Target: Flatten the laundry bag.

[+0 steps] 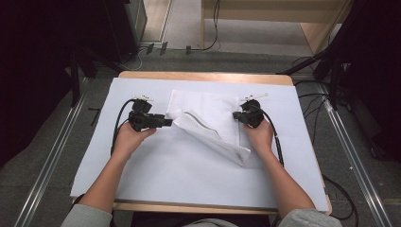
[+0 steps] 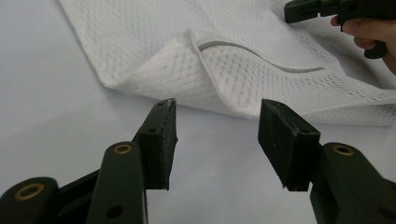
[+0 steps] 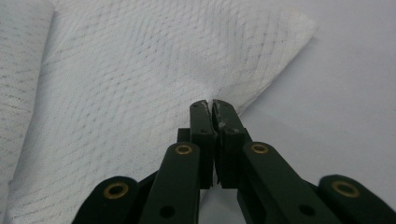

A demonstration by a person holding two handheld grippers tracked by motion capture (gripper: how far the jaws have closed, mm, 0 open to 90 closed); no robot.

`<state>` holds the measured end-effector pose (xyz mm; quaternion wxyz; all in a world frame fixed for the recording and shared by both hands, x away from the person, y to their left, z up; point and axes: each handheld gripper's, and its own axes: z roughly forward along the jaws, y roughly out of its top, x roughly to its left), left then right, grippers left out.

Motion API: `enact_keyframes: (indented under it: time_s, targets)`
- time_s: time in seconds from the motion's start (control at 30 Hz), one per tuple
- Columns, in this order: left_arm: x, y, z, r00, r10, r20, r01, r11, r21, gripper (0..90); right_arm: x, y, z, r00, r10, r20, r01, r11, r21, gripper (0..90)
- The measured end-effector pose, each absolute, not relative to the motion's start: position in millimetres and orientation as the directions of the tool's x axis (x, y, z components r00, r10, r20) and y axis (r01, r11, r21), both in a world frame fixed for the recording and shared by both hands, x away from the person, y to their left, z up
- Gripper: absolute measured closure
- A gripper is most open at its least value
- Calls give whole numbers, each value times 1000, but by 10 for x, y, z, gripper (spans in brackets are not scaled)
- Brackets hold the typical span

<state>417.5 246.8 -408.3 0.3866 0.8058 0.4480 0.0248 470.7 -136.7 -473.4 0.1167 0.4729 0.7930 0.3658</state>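
- Nearest: person's forearms enter from the bottom edge, one hand on each hand-held gripper.
- Left hand-held gripper [image 2: 217, 140]: jaws apart, nothing between them, just short of the folded edge of the white mesh cloth [image 2: 243, 70].
- Right hand-held gripper [image 3: 212, 109]: jaws pressed together on the cloth's edge, near a corner; fabric puckers at the pinch.
- The cloth lies mid-surface on the white sheet [image 1: 165, 170] (a grey curved line shows on its upper layer). One flap is already turned over diagonally, its lower tip pointing towards the person.
- Judgement: folding partly done, one fold laid. Left: the free gripper must take the near edge, then further folds and squaring up.
- Beyond: wooden surface rim [image 1: 203, 75], cables on the floor.
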Motion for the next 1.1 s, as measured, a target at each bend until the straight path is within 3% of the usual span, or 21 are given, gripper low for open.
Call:
enact_keyframes:
  time_s: [0.27,0.37,0.53,0.63,1.1]
  targets:
    - [4284,2314,-4161,614,722,-320,709,-327,624,455,4679,-1352,-4737,-528,835,157,660,287,694,893]
    - [4304,2254,-4201,620,715,-324,713,-340,613,489,4672,-1347,-4736,-531,833,155,659,290,694,892]
    - [4318,2206,-4267,618,714,-329,734,-374,567,803,4672,-1359,-4730,-528,834,160,664,287,691,893]
    - [4283,2274,-4226,613,707,-353,735,-346,583,886,4681,-1386,-4722,-526,835,161,661,283,695,893]
    - [3684,2626,-4125,617,713,-334,723,-346,598,897,4763,-1535,-4608,-503,849,160,635,237,736,892]
